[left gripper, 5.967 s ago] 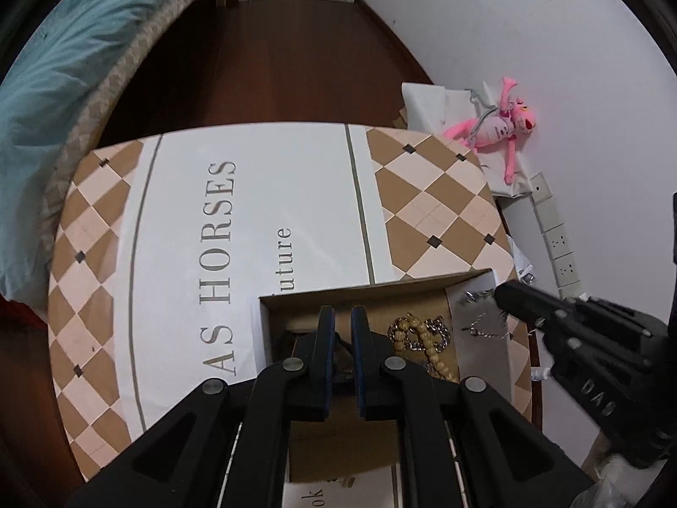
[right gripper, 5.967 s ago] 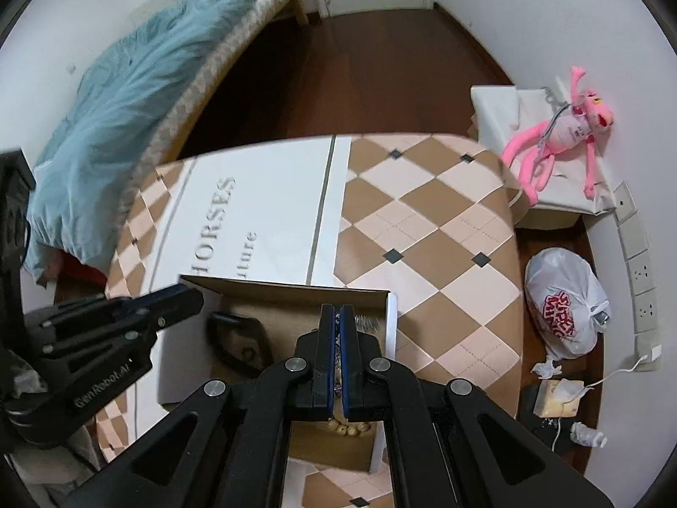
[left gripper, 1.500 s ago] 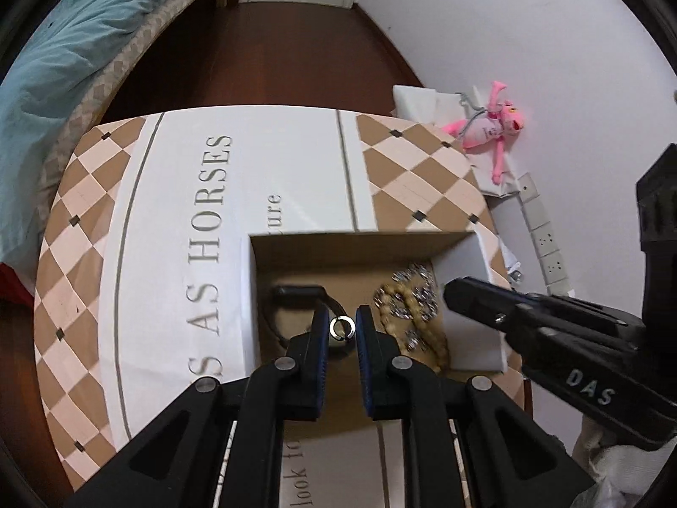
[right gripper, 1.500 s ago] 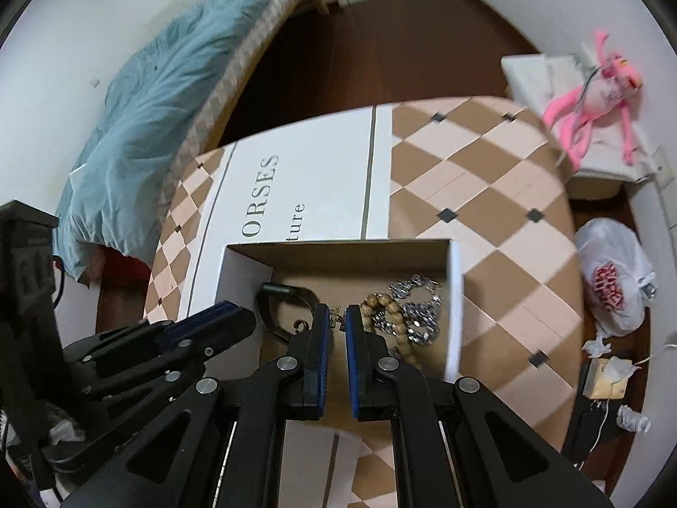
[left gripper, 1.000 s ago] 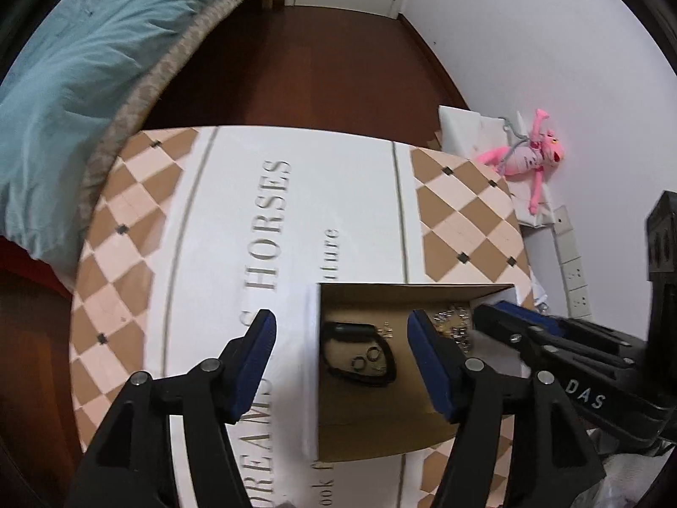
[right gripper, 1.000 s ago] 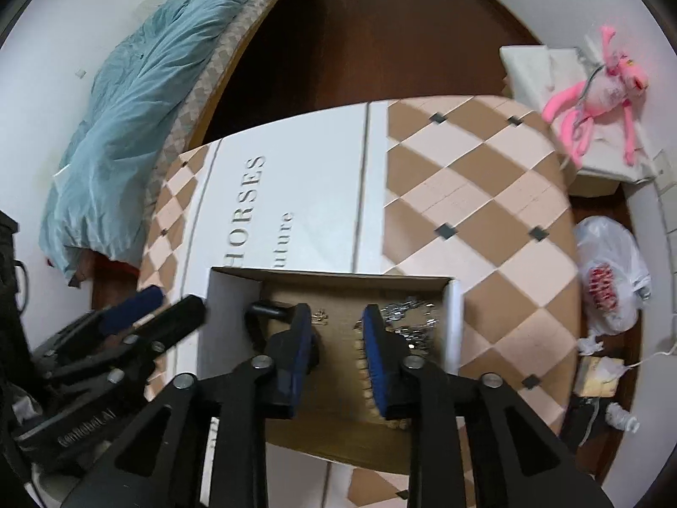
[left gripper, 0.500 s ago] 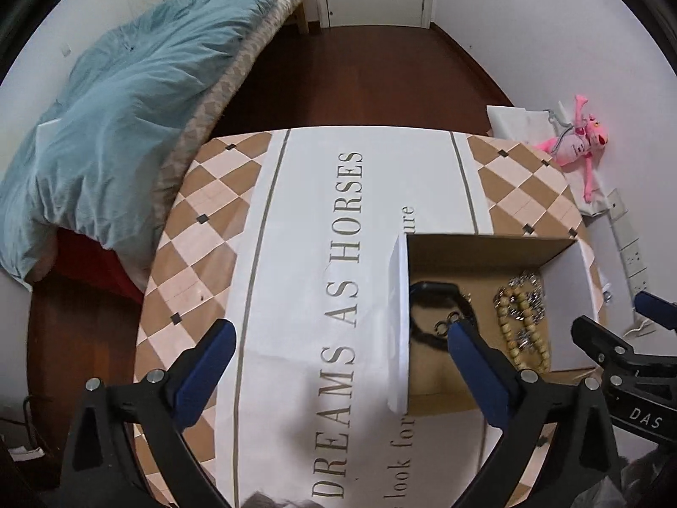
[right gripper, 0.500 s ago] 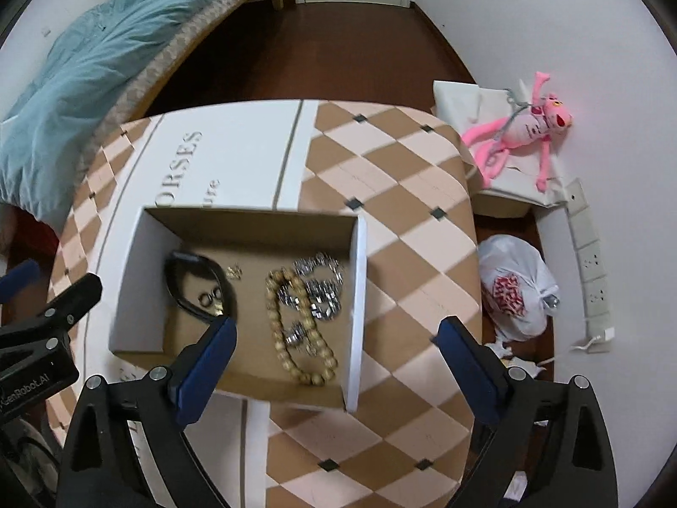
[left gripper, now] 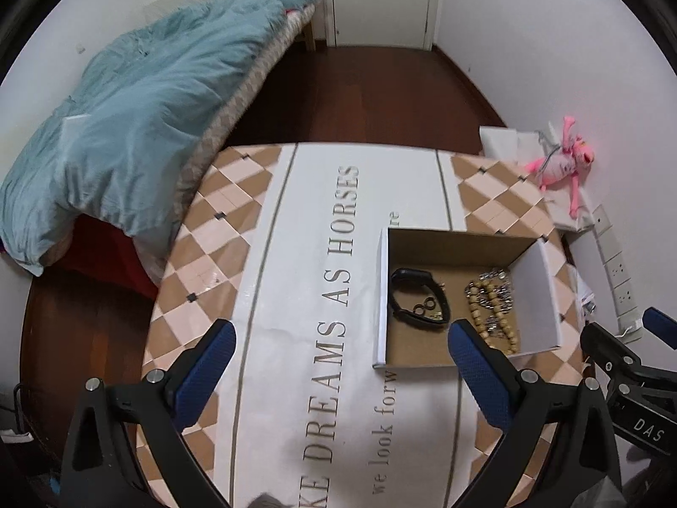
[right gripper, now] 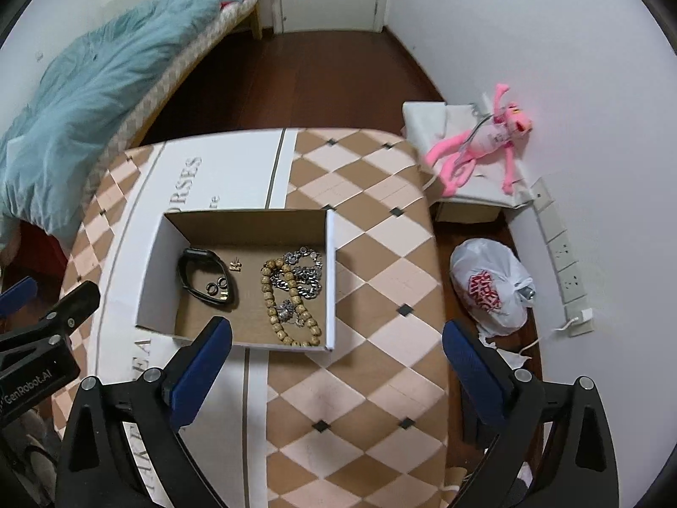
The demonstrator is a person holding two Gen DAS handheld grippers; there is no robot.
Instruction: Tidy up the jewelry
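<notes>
An open cardboard box (left gripper: 546, 292) (right gripper: 156, 271) stands on the table. Inside lie a black band (left gripper: 416, 298) (right gripper: 205, 281) with two small rings (left gripper: 425, 305) (right gripper: 216, 284), a wooden bead bracelet (left gripper: 491, 317) (right gripper: 287, 302), a silver chain (left gripper: 497, 292) (right gripper: 304, 275) and a small gold piece (right gripper: 235, 265). My left gripper (left gripper: 336, 357) is wide open and empty, above the table in front of the box. My right gripper (right gripper: 336, 353) is wide open and empty, above the box's near right corner.
The table (right gripper: 381, 228) has a checked cloth with printed lettering. A bed with a blue quilt (left gripper: 139, 97) is at the left. A pink plush toy (right gripper: 486, 139), a white plastic bag (right gripper: 491, 288) and wall sockets are at the right.
Both grippers went from shut or nearly shut inside the box to wide open, and drew back up and away from it. The rings now lie in the box by the black band.
</notes>
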